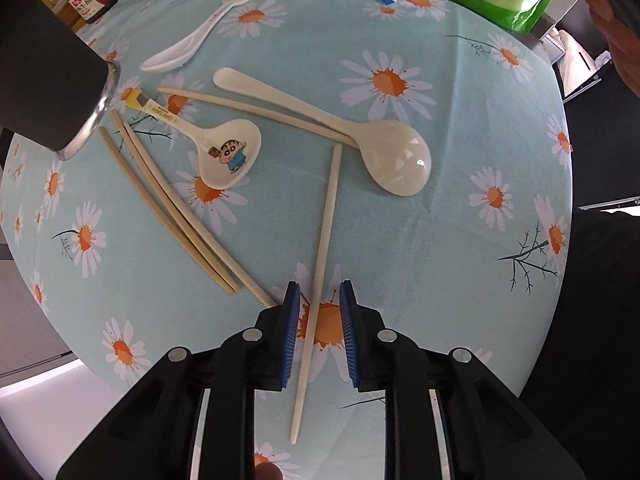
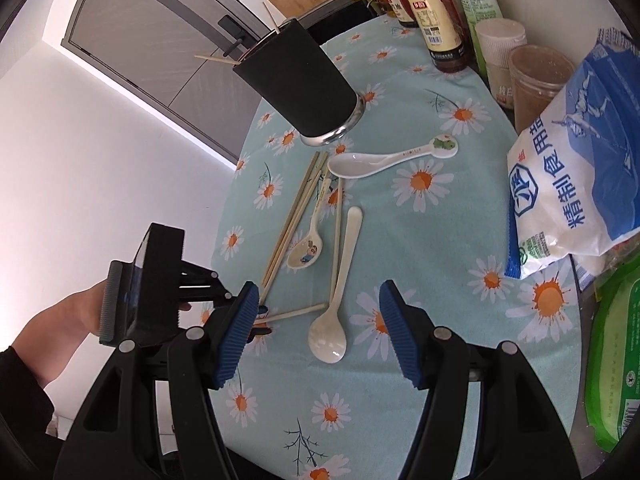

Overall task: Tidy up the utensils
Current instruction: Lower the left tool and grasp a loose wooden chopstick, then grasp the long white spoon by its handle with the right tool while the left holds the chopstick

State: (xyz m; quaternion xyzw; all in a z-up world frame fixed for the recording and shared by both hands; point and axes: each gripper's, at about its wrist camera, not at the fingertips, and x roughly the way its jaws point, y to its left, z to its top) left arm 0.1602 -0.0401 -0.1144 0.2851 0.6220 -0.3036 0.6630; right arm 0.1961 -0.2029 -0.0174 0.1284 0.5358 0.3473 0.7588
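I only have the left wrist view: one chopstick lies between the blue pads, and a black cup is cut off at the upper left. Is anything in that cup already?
Observer: Yes. The right wrist view shows thin sticks poking out over the rim of the black cup.
Operator: What is the right gripper doing?
Observer: The right gripper is open and holds nothing. It hangs above the large white spoon.
Operator: Anything else standing by the bottles?
Observer: Two jars stand right beside the sauce bottles.
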